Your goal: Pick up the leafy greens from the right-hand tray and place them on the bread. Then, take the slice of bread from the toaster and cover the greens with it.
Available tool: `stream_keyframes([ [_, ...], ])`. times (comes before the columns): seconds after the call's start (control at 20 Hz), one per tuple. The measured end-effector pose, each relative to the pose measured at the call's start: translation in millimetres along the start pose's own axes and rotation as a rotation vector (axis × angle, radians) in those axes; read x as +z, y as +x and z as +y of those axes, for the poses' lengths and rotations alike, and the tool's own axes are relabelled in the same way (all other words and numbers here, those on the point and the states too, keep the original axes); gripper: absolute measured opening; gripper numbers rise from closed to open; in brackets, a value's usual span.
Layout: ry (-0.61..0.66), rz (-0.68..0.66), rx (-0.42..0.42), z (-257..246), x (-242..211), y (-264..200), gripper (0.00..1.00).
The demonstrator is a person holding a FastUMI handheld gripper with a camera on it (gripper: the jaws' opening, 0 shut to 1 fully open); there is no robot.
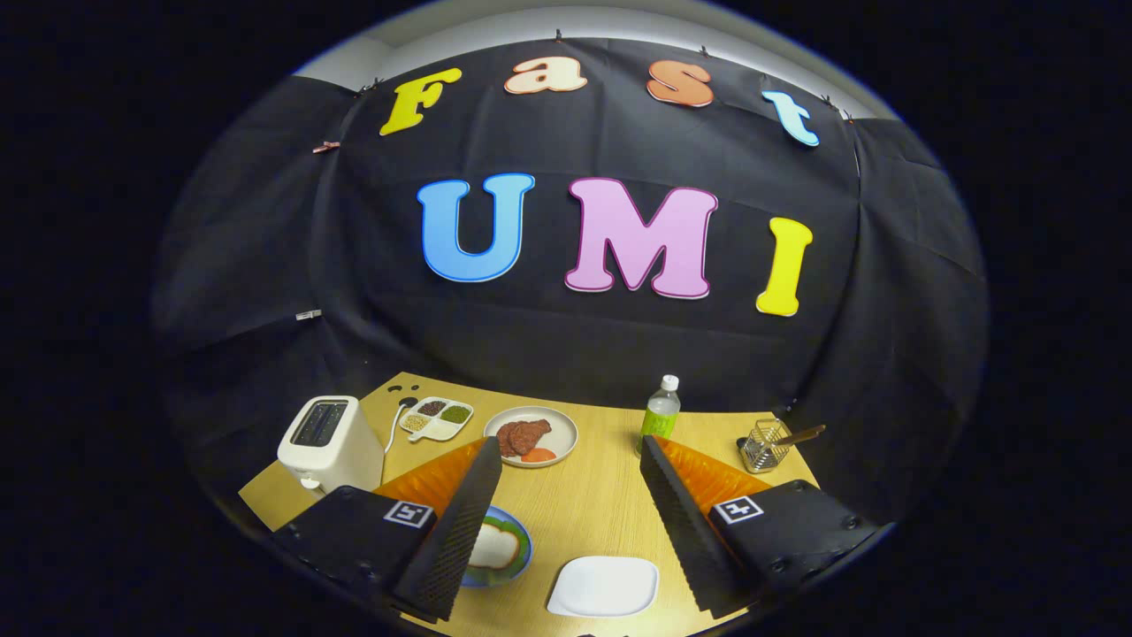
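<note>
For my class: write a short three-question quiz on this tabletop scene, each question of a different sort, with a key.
1. True or false: the hand-held gripper is shut on the bottle.
2. What lies between the fingers, nearest the camera?
A. white square plate
B. toaster
C. wire holder
3. Fill in: the bread sits on a ____-rimmed plate beside the left finger.

Key
1. False: the fingers are spread wide, holding nothing.
2. A
3. blue

The tongs [570, 495] hang high above the table, fingers spread wide apart, holding nothing.
</note>
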State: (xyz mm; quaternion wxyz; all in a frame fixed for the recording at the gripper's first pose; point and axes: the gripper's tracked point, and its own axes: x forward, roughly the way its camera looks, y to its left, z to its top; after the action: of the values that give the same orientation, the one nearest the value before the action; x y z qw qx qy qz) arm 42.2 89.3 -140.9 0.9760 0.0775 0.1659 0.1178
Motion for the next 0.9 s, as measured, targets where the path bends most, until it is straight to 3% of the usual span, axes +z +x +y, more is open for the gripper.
stream_keyframes([
  [0.35, -0.061, -0.071, 0.046, 25, 34, -20, 0.96],
  [0.9, -0.087, -0.055, 0.078, 41, 4, -31, 0.96],
])
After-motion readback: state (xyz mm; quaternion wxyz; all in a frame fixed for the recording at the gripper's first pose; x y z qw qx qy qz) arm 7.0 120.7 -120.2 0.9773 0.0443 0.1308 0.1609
